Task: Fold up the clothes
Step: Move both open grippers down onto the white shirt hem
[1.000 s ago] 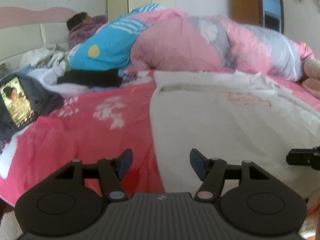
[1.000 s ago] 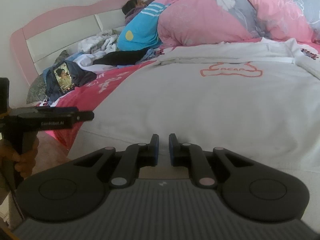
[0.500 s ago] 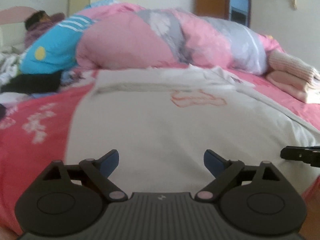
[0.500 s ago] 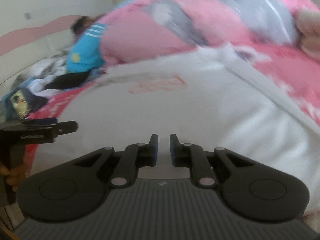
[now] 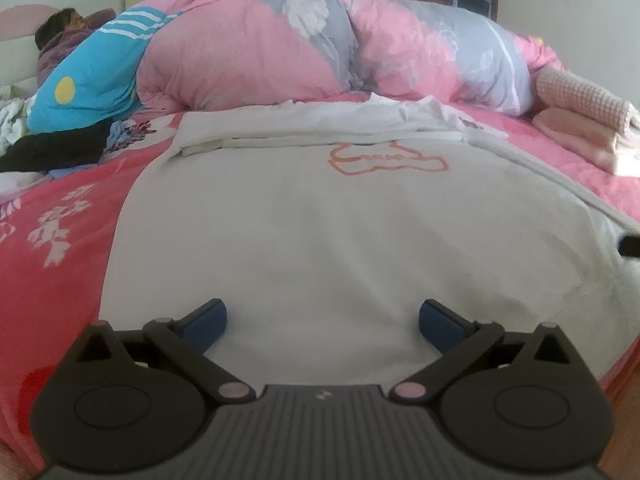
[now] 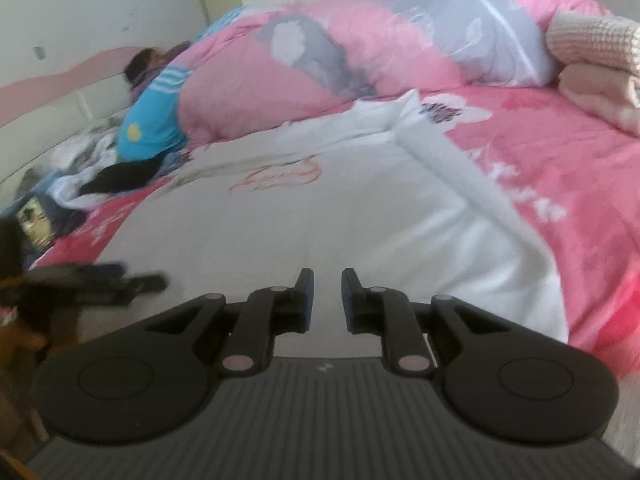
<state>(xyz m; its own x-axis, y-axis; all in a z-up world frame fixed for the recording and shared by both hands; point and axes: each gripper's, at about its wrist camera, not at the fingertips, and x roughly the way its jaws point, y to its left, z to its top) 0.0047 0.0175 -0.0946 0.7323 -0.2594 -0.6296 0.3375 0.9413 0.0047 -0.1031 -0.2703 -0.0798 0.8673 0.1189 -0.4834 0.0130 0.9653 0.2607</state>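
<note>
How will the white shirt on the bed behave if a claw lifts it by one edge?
The white shirt will probably be floppy: it lies flat and follows the bed's curve, so it should sag and drape. It looks thin, so it is likely light. Its folded sleeve may fall open when lifted.

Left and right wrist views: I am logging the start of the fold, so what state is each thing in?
White garment with an orange outline print: spread flat on the bed, top edge doubled over, not gripped.
Left tongs: wide open, just opened, nothing between the jaws.
Right tongs: narrowly open, empty.
Pink and grey floral quilt: bunched up.
Pale pink knitted clothes: folded, stacked.
</note>
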